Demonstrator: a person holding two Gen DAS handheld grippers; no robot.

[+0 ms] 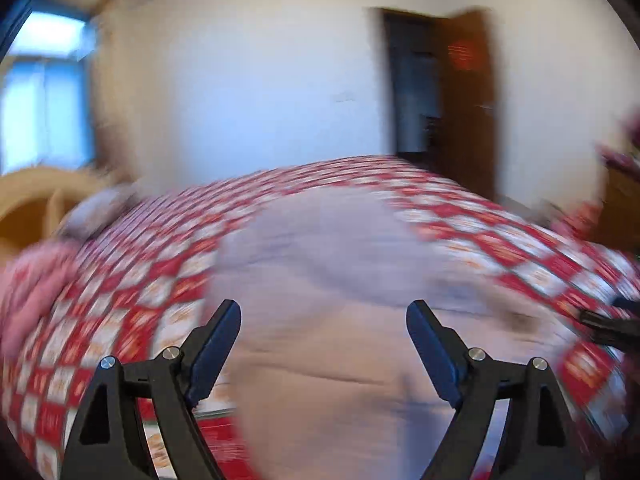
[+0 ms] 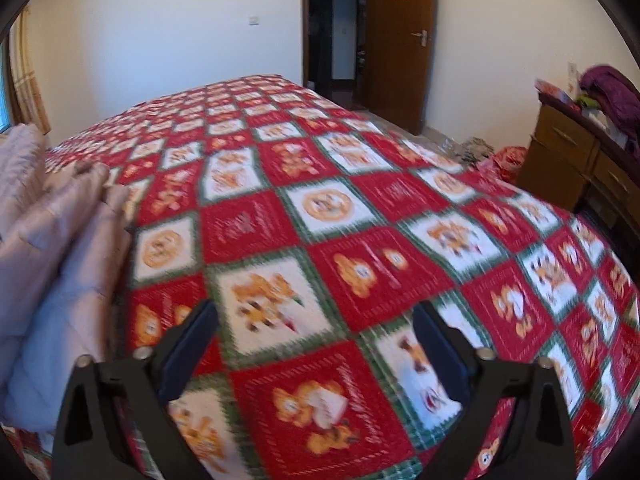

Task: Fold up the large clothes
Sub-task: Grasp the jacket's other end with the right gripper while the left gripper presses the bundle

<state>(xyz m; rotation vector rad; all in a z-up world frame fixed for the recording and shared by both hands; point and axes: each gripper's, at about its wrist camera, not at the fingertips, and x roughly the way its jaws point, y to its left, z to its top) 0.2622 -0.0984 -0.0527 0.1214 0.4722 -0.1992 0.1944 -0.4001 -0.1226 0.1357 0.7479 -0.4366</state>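
Left claw [image 1: 323,322] spread over padded garment [image 1: 340,280]

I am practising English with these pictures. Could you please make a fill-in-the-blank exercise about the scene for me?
1. Both the left gripper and the right gripper have their jaws ____.
2. The pale garment lies on a bedspread checked in white and ____.
3. Behind the bed, the brown door stands ____.
4. In the right wrist view, the garment appears on the ____ side.

Missing words: open; red; open; left
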